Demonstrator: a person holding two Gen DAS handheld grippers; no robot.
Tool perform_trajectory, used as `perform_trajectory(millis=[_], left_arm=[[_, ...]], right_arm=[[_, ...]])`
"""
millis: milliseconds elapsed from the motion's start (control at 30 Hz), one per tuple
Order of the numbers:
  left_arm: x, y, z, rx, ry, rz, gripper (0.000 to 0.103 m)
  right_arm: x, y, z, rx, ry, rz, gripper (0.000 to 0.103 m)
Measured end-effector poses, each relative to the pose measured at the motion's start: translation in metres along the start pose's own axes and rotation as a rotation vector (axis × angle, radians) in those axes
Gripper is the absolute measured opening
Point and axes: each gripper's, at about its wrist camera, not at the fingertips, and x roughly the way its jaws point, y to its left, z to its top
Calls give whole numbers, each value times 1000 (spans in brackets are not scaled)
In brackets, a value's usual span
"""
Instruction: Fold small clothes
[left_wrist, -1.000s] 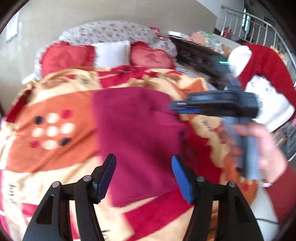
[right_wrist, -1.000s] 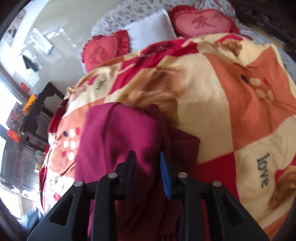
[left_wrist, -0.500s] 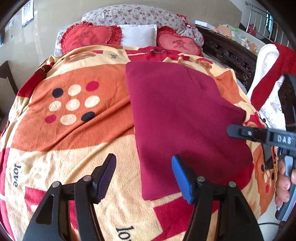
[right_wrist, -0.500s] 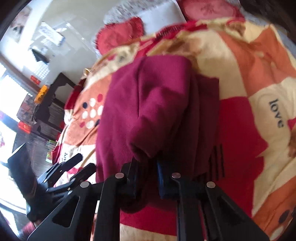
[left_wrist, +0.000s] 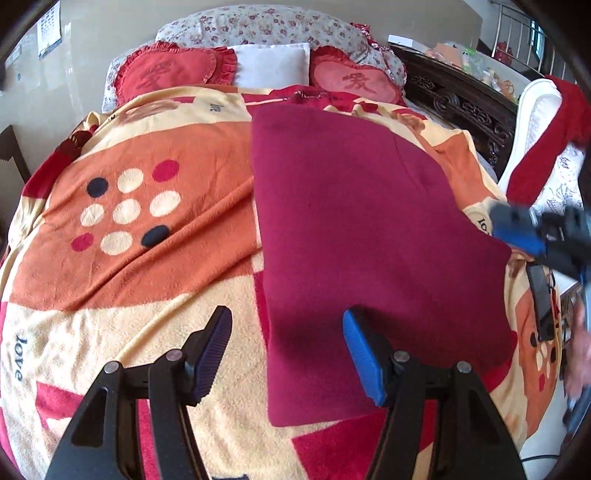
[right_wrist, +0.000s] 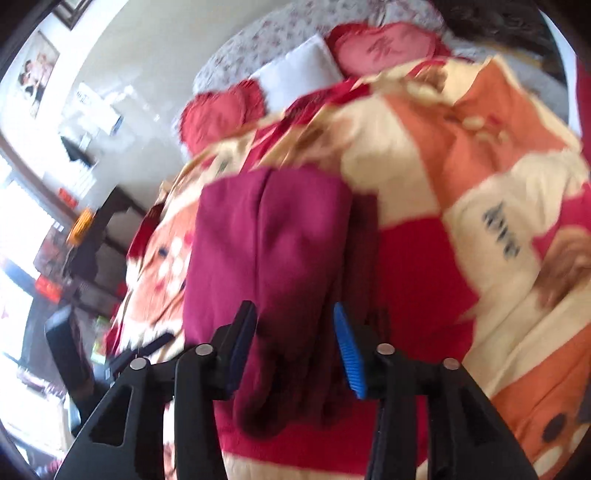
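Bed scene, largest element first. A fleece blanket patterned in orange, cream and red blocks, with a dotted panel and the word "love", covers the whole bed and serves as the reference surface.

At the head of the blanket lie a floral quilted bolster, two red heart-shaped frilled cushions and, between the cushions, a plain white pillow. A dark carved wooden bed frame borders the blanket on the right of the left wrist view.

The dark red knitted garment lies flat on the blanket, right of the blanket's dotted panel, its long left edge straight and its near edge reaching toward the foot of the bed. In the right wrist view, which is motion-blurred, the garment shows a folded-over layer bulging above a flatter layer beneath.

The left gripper hangs above the near left corner of the garment, its black and blue fingers spread wide, with nothing clasped between them; whether it touches the fabric cannot be told.

The right gripper sits at the garment's near right edge; its jaws are opening, the bulging fold of the garment lies between the fingers, and the pads stand clear of the cloth on both sides. It appears blurred at the garment's right edge in the left wrist view.
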Motion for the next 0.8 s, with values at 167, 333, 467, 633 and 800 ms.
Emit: perform_trajectory(millis=[167, 333, 467, 633, 800], left_arm=[[4, -3, 0, 0, 6, 7, 66], [9, -2, 1, -9, 18, 7, 69], [14, -4, -1, -6, 23, -4, 73], [16, -6, -1, 1, 25, 16, 73], [16, -6, -1, 0, 23, 20, 73]], right_arm=[[45, -8, 40, 40, 49, -68, 31], [59, 2, 42, -59, 52, -123, 0], [58, -1, 38, -134, 15, -228, 0], [62, -11, 36, -96, 23, -237, 0], [26, 10, 33, -88, -32, -180, 3]])
